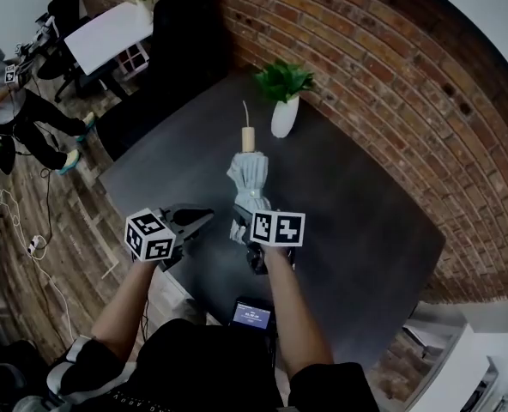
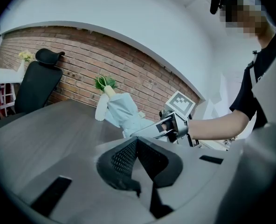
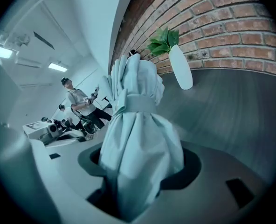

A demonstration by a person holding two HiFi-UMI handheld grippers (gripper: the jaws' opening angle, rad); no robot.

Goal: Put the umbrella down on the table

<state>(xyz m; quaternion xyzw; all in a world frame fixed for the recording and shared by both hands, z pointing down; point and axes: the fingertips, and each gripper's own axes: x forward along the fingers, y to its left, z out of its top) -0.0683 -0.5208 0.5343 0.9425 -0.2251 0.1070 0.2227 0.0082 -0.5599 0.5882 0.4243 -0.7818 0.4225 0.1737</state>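
The task is judged to be about halfway: the umbrella [image 1: 248, 183], folded and strapped, is being carried over the bench [image 1: 357, 213] but is not yet being laid on it. It is being pinched by the right gripper [image 1: 247, 223], whose jaws are clamped on the cloth at the end nearest the person. The left gripper [image 1: 201, 217] is being held just beside it, jaws pressed together with nothing between them.

The long axis is being pointed away from the person, toward the vase [image 1: 283, 117], with the wooden handle [image 1: 248, 138] at the far end. In the left gripper view the handle end is being shown somewhat higher than the gripped end, so the umbrella is probably clear of the bench, though contact underneath cannot be excluded.

What is left, by this judgement: the umbrella is to be lowered flat and then released.
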